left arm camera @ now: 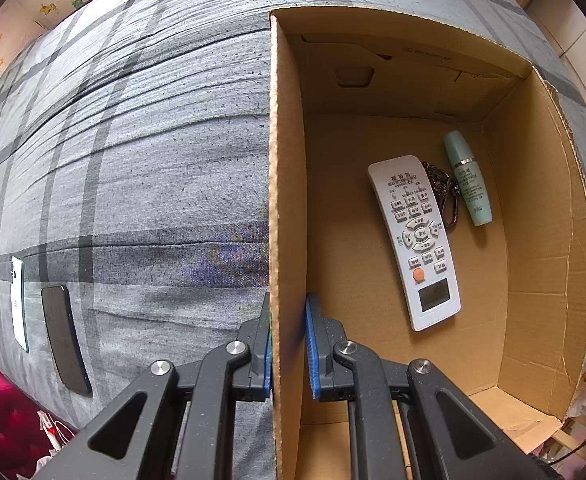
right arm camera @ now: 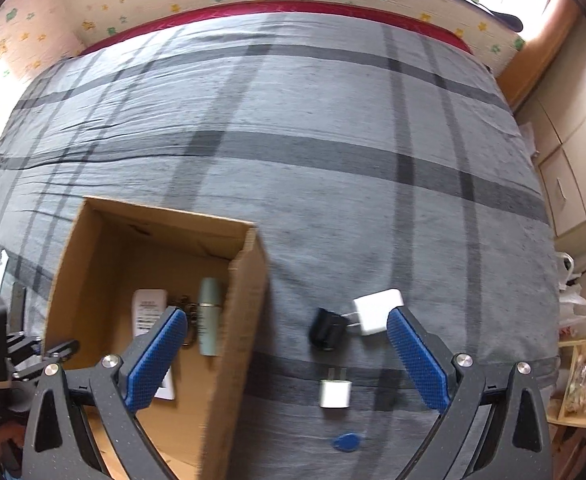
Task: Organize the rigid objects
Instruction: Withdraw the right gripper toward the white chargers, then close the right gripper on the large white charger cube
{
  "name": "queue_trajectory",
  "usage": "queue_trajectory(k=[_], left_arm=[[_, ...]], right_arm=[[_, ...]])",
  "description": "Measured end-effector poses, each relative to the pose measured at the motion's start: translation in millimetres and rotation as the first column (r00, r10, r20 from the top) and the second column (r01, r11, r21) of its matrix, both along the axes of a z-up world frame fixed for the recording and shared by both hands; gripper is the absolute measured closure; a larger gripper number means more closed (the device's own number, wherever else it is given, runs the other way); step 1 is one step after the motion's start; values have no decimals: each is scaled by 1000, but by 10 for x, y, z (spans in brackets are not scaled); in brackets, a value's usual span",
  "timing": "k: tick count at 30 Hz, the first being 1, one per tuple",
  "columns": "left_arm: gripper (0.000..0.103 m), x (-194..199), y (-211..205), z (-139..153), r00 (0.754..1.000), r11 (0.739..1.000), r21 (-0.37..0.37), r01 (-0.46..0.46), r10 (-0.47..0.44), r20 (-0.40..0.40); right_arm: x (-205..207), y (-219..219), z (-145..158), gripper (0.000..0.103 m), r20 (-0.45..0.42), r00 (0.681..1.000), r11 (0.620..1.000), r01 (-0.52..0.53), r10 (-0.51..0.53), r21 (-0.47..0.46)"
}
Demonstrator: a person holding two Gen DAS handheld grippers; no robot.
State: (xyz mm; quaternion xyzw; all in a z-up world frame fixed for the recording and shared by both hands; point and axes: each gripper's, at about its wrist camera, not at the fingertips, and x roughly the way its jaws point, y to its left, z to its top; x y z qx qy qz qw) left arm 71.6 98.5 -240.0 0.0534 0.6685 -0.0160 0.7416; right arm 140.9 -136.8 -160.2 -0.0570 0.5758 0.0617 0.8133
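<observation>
An open cardboard box (left arm camera: 289,184) sits on a grey plaid bed. Inside lie a white remote (left arm camera: 417,240), a keychain (left arm camera: 445,196) and a pale green tube (left arm camera: 467,178). My left gripper (left arm camera: 289,346) is shut on the box's left wall. My right gripper (right arm camera: 285,356) is wide open above the bed beside the box (right arm camera: 237,320). Between its fingers lie a black charger (right arm camera: 327,330), a large white charger (right arm camera: 377,312), a small white plug (right arm camera: 335,392) and a blue tag (right arm camera: 347,442).
A white phone (left arm camera: 19,304) and a dark phone (left arm camera: 65,344) lie on the bed left of the box. A wooden cabinet (right arm camera: 569,184) and bags stand to the bed's right. A red mattress edge (right arm camera: 253,10) meets the far wall.
</observation>
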Motion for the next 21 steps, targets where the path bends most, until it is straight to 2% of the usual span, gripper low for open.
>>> queue_trajectory(k=[10, 21], left_arm=[[89, -2, -20, -4, 1000, 1000, 11, -8, 8, 3], [89, 5, -37, 2, 1000, 1000, 17, -12, 12, -2]], right_arm=[[163, -441, -206, 1, -41, 998, 998, 46, -48, -39], [337, -884, -758, 1, -139, 981, 990, 126, -135, -67]])
